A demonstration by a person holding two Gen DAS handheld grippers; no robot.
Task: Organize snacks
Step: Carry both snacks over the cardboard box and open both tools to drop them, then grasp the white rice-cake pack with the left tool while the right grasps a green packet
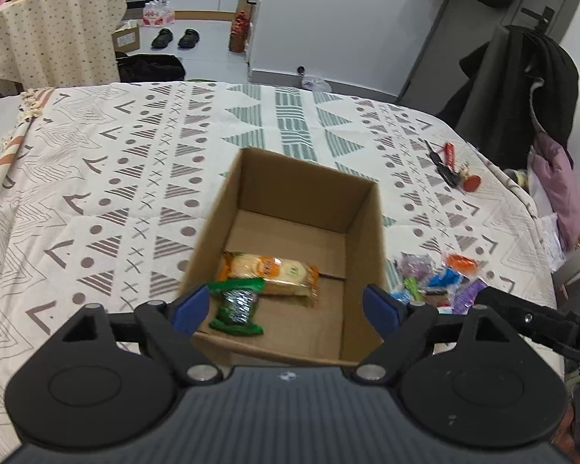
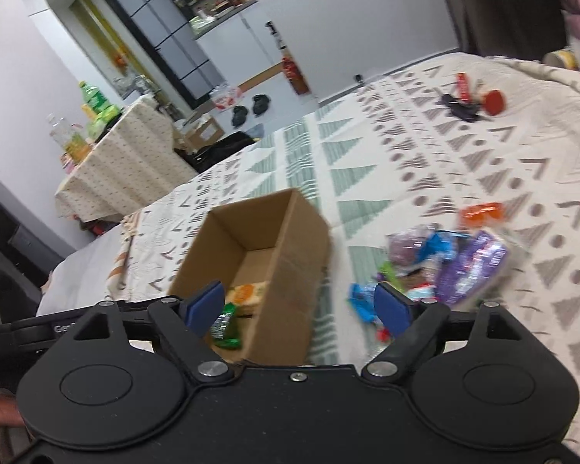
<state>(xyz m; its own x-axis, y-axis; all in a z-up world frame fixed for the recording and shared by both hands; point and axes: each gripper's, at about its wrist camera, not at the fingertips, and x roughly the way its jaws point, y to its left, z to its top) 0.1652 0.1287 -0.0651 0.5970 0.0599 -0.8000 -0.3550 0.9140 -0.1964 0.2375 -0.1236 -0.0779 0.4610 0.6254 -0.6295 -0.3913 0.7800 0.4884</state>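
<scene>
An open cardboard box [image 1: 363, 208] [image 2: 290, 247] stands on the patterned bedspread. Inside it lie an orange-and-cream snack pack [image 1: 270, 272] [image 2: 247, 294] and a green wrapped snack [image 1: 237, 305] [image 2: 225, 328]. My left gripper [image 1: 286, 305] is open over the box's near edge, with nothing between its blue pads. To the right of the box lies a pile of loose snacks [image 1: 440, 278] [image 2: 444, 263] in blue, purple, green and orange wrappers. My right gripper [image 2: 297, 305] is open above the box's right wall, between box and pile, holding nothing.
Keys, a red tube and a red round thing [image 1: 454, 168] [image 2: 471, 100] lie at the bed's far right. A side table with a spotted cloth [image 1: 50, 31] [image 2: 123, 166] stands beyond the bed's left. A chair draped with dark clothes [image 1: 529, 92] is on the right.
</scene>
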